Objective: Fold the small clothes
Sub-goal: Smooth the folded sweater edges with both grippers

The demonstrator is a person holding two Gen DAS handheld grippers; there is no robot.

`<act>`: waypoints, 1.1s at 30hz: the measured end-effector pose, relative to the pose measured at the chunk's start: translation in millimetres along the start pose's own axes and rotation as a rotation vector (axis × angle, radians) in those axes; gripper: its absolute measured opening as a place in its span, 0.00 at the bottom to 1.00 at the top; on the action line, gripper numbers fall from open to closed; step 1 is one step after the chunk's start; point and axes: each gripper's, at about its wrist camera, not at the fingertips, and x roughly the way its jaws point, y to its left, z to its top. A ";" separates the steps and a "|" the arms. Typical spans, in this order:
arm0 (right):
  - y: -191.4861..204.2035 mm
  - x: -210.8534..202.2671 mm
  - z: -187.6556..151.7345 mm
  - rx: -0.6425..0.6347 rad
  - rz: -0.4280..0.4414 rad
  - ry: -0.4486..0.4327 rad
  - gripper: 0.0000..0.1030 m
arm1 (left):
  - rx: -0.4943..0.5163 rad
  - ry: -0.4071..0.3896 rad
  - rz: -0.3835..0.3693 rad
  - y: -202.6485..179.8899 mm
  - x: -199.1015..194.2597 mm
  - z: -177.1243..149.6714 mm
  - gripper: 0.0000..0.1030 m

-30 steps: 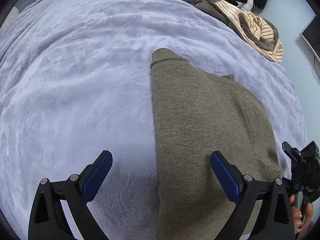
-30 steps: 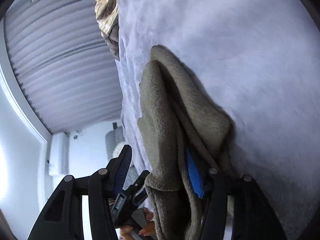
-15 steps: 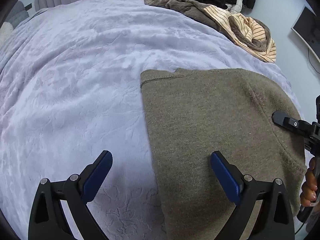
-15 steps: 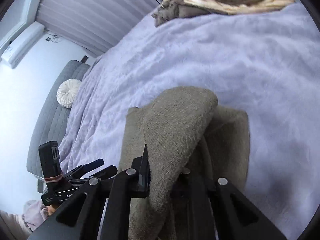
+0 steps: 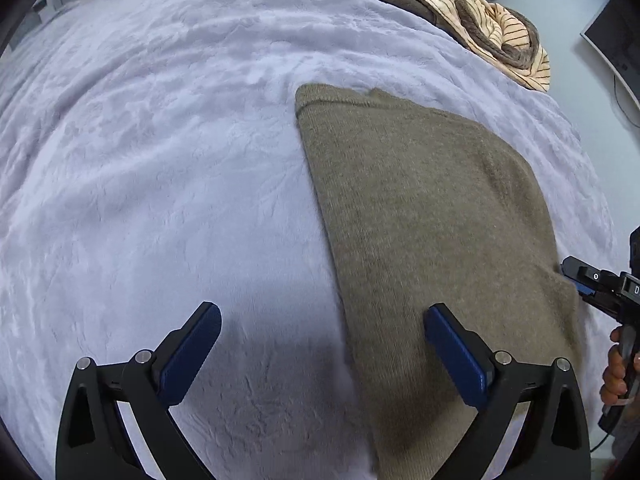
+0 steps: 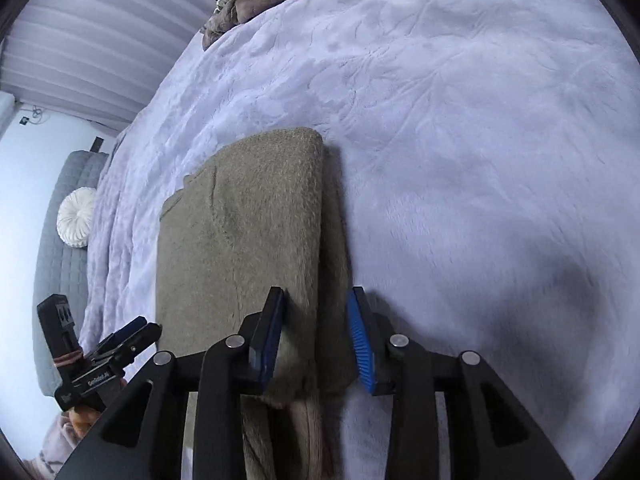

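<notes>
right gripper (image 6: pixel 316 332) jaws partway apart & opening, blue ribbed pads either side of the sweater's folded edge, cloth between them, pads not pressing. left gripper (image 5: pixel 322 354) wide, nothing held; its right pad is over the sweater's near part, left pad over bare blanket. largest: lavender blanket (image 5: pixel 160 160), plush, w/ faint embossed crinkle pattern, covers the whole bed. on it, olive-brown knit sweater (image 5: pixel 432 220), fuzzy, folded to a long rough rectangle w/ a ribbed far hem. beyond the sweater at the blanket's far edge, crumpled clothes pile (image 5: pixel 492 32), cream w/ thin stripes plus brown fleece.
</notes>
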 end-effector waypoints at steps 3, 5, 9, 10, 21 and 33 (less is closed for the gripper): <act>2.5 -29.5 -25.8 0.014 0.082 -0.017 0.47 | -0.055 0.093 -0.126 5.7 1.3 -20.4 1.00; 2.2 -35.6 -42.1 0.033 0.130 0.005 0.47 | -0.096 0.154 -0.210 7.0 7.6 -35.1 0.99; 7.2 -12.8 -66.2 -0.002 0.042 0.093 0.33 | -0.107 0.218 -0.242 -3.3 21.3 -52.7 0.42; 7.2 -7.2 -69.4 -0.011 0.009 0.112 0.06 | -0.088 0.219 -0.244 -10.6 20.0 -53.2 0.32; -19.3 2.9 -89.9 0.050 -0.080 0.142 0.06 | 0.097 0.169 -0.125 -28.9 15.2 -77.9 0.32; -3.7 -28.8 -93.5 -0.016 -0.252 0.124 0.11 | 0.042 0.134 -0.043 -22.0 -13.7 -81.6 0.32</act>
